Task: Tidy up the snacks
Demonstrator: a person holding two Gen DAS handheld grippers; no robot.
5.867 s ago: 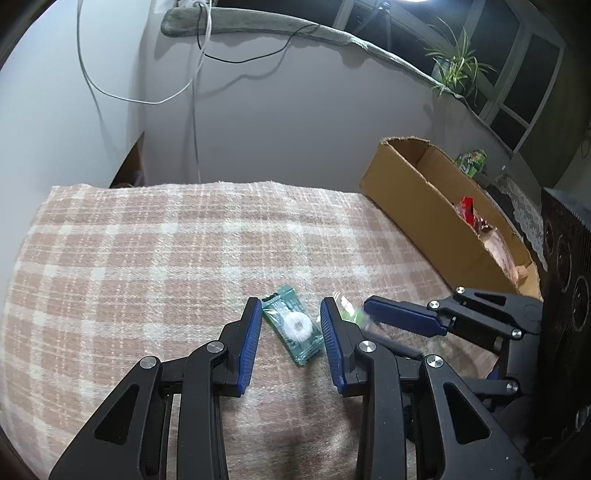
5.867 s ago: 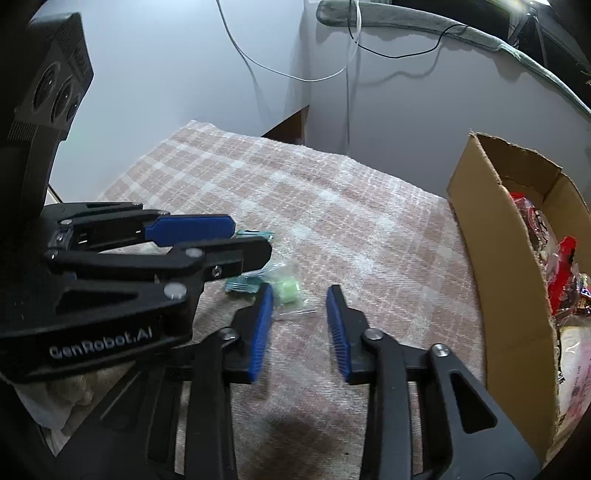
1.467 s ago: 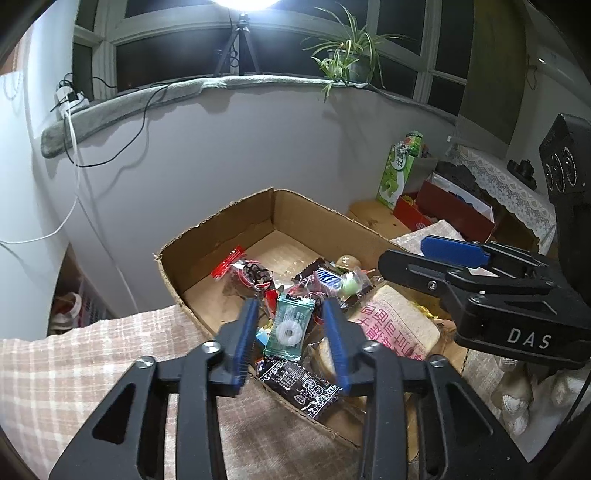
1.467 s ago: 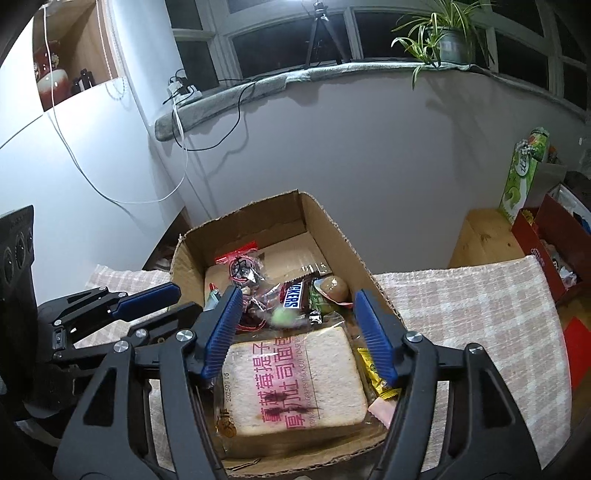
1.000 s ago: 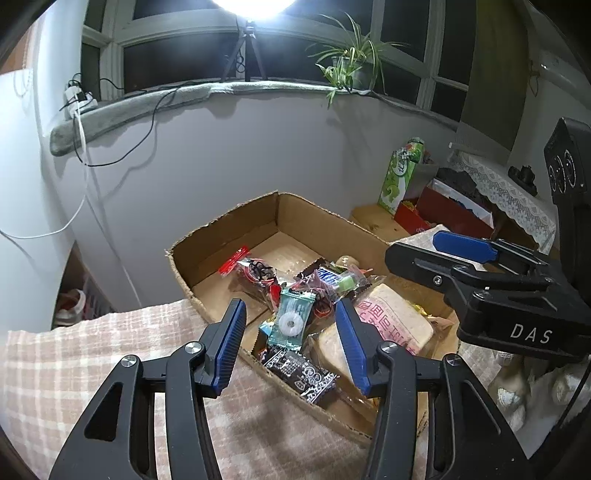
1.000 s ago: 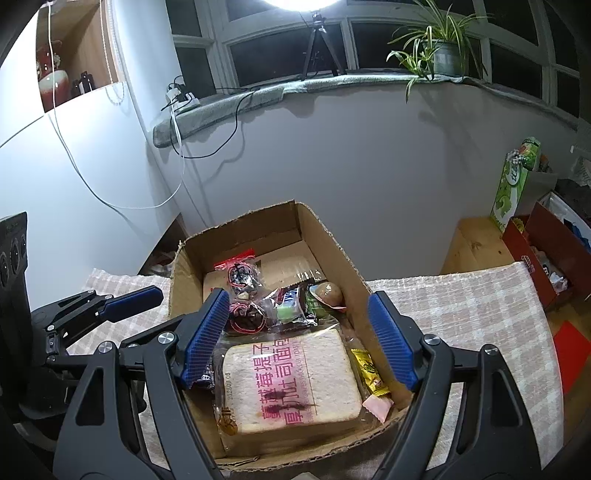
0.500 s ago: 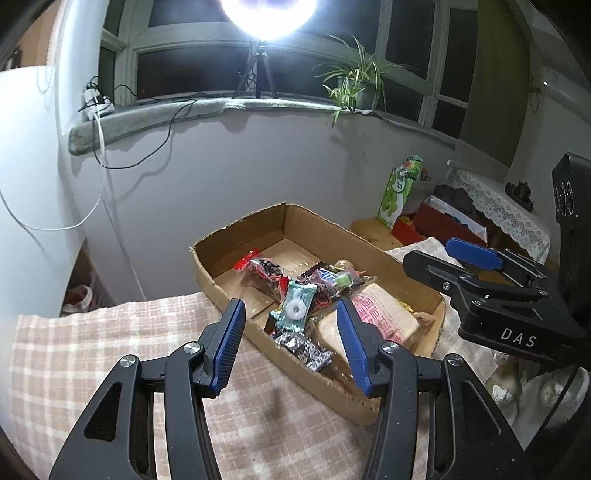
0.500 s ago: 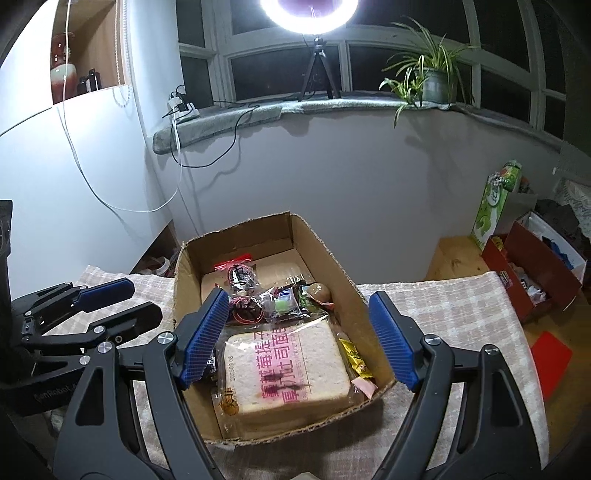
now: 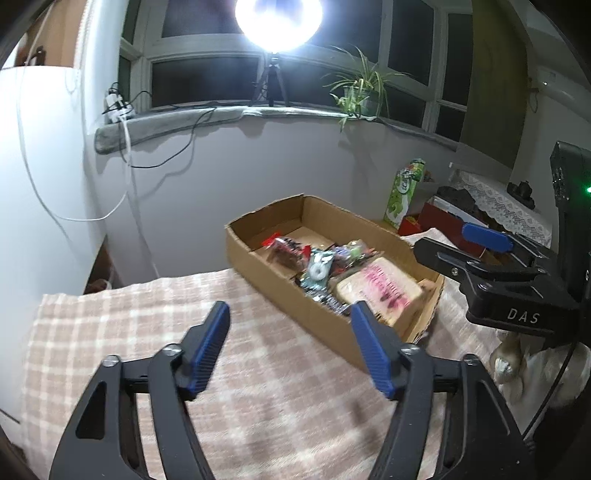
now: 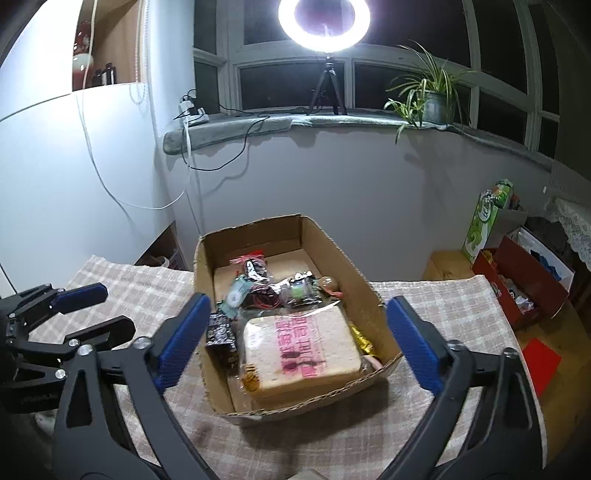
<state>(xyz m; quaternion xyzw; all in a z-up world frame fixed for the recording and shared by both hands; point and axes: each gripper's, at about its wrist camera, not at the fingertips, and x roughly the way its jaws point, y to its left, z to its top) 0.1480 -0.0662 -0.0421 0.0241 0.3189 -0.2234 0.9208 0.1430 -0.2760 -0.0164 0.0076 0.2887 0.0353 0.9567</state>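
Cardboard box (image 10: 364, 295) holds snacks; both hand-held grippers opening, empty.

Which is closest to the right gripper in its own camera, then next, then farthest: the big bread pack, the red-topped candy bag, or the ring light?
From the right gripper:
1. Bread pack, at the box's near end, between the fingers.
2. Red-topped candy bag, toward the box's far end.
3. Ring light, up at the window.
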